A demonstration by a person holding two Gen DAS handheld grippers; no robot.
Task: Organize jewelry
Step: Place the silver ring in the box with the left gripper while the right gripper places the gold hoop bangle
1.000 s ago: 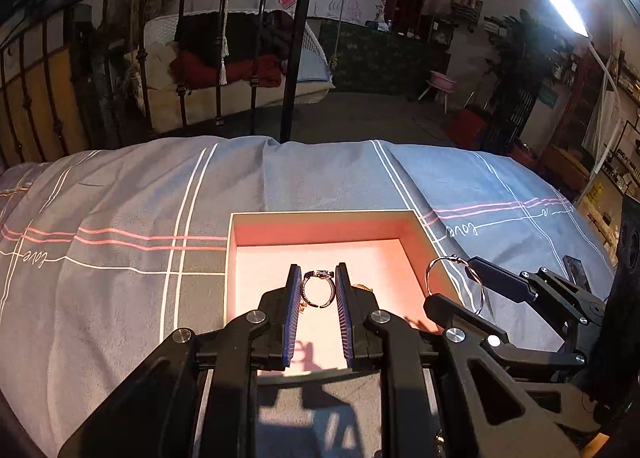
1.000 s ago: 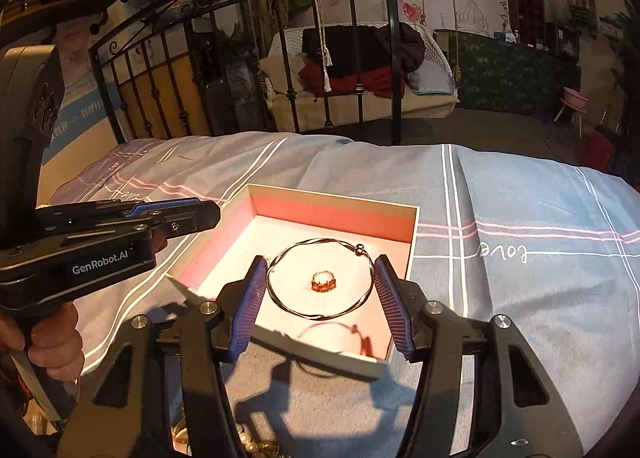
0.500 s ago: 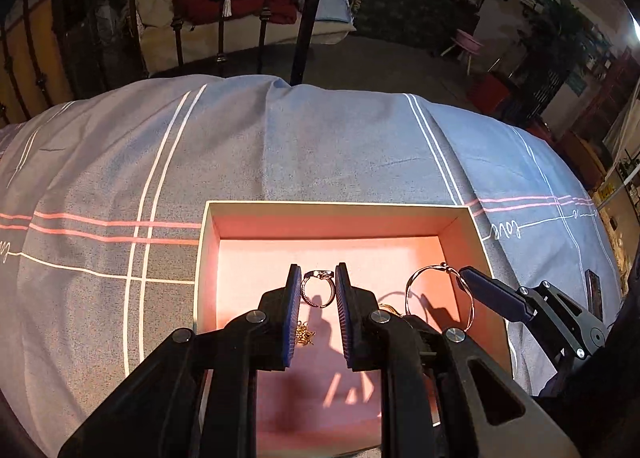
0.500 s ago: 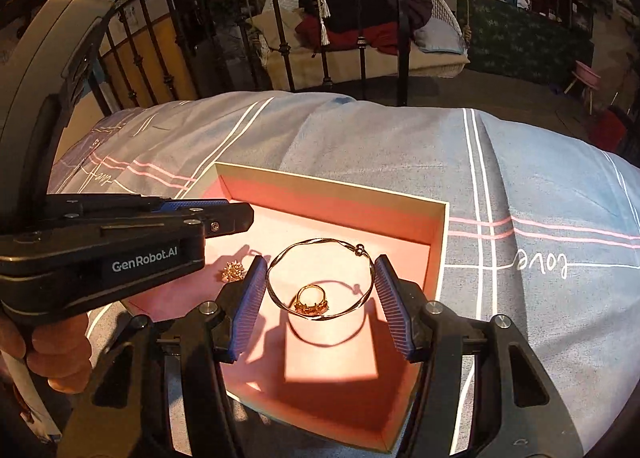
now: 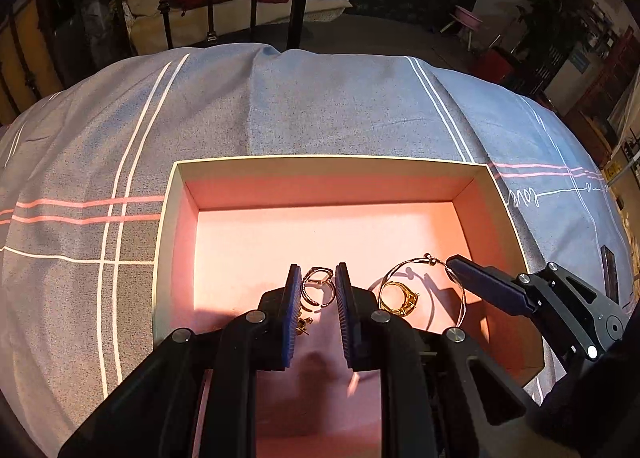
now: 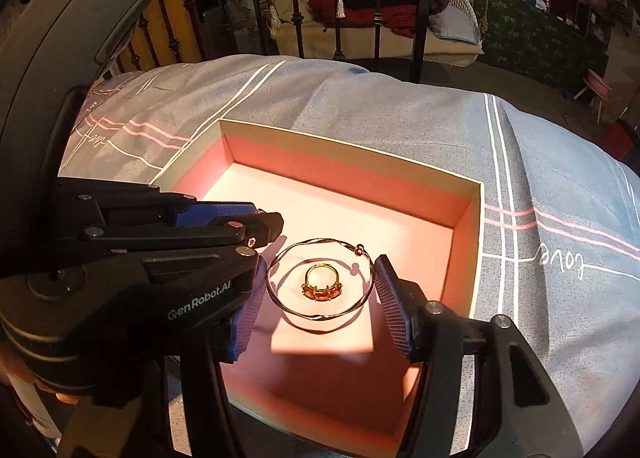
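Earring (image 5: 303, 323) in left view only

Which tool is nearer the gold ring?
Right. The right tool grips the bangle that encircles the gold ring; the left tool, holding a silver ring, sits beside it.

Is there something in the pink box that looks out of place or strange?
Nothing looks damaged or spilled. Inside the pink box, the gold ring lies on the floor; the thin bangle held in the right claw frames it. The left claw holds a silver ring.
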